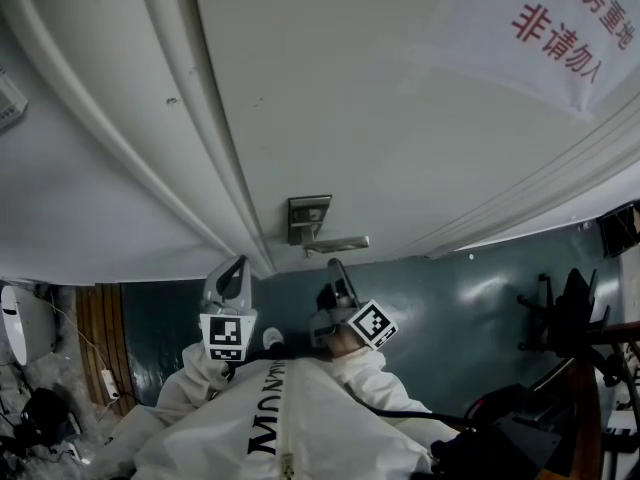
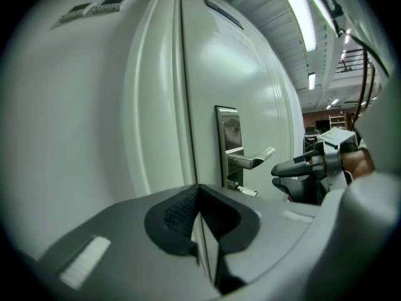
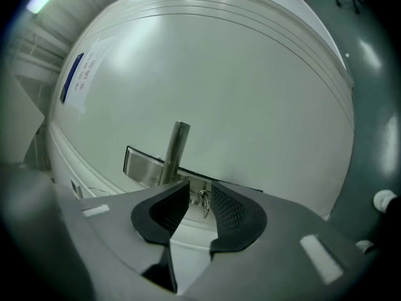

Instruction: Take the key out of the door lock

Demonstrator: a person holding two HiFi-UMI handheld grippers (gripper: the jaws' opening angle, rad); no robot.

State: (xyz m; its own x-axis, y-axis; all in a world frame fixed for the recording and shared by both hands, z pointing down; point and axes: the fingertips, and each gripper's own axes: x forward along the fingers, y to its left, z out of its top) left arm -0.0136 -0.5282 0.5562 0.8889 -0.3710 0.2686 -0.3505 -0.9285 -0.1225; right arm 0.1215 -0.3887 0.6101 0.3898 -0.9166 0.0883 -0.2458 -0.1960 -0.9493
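- A tall white panelled door [image 1: 400, 118] fills the background above a dark green floor [image 1: 480, 298]. A white paper notice with red print [image 1: 560, 28] is stuck at about 2 o'clock on the door.
- The rectangular brushed-steel lock plate [image 1: 309, 216] is mounted near the door's edge. Its silver lever handle [image 1: 340, 243] points towards 3 o'clock from the plate.
- The small silvery metal key [image 3: 203, 203] sits in the lock just beside the lever, its ring hanging off it. From the left gripper view the key [image 2: 245, 190] juts out at 6 o'clock under the lever, so it is not out yet.
- The right gripper [image 3: 199, 188] is lined up level with the lock. Its black ribbed pads [image 3: 229, 209] stand apart on either side of the key, not pressing on it (a clear gap shows on both sides). It seems placed this way so that one squeeze would catch the key's head.
- The left gripper [image 2: 199, 199] has its jaws closed together on nothing. It hangs back at about 7 o'clock of the lock, probably kept clear because the pull needs only one tool.
- My judgement is that the grasp comes next, then a straight pull away from the door. Clamping only the loose ring could let the key slip or twist.
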